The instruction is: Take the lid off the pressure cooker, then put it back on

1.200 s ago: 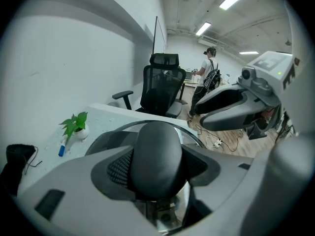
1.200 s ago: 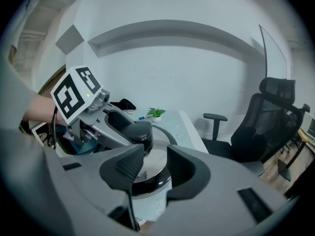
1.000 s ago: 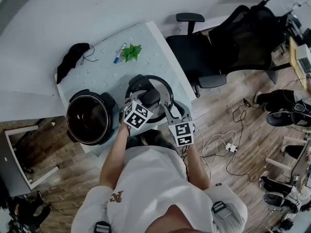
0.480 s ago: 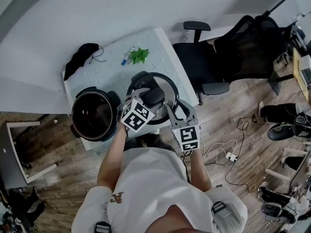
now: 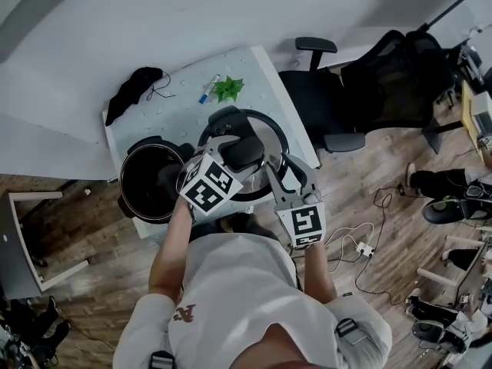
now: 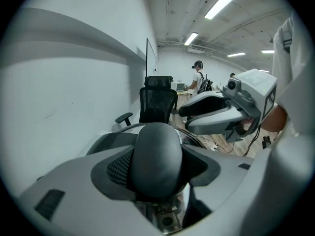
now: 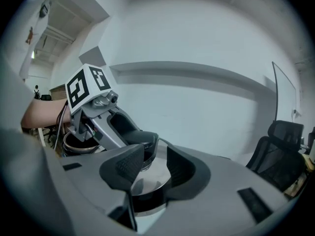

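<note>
Nearest the camera, the left gripper point(image 6: 158, 167) is clenched on the dark rounded knob point(image 5: 244, 151) at the centre of the lid point(image 5: 265, 134); its two pads press the knob from either side. The right gripper point(image 7: 155, 167) stands at the lid's near right edge with its jaws a narrow gap apart. The shiny top and dark rim show through that gap, and nothing is pinched between the pads. The lid is off the cooker and sits over the desk point(image 5: 177, 118), just right of the pot point(image 5: 150, 181). Whether it rests on the surface or is held clear of it cannot be determined. The pot stands open at the desk's near left corner, its dark interior exposed. Farther back on the desk are three items, well apart from the cooker: a small green plant point(image 5: 228, 89), a blue-capped pen point(image 5: 209, 88) just beside it, and a black cloth point(image 5: 134, 89) at the far left edge. Beyond the desk's right side stands a black office chair point(image 5: 323, 102) on a wooden floor point(image 5: 369, 171), with cables and a power strip point(image 5: 360, 248) lying to the right. In the left gripper view a person point(image 6: 198, 80) stands far down the room.
</note>
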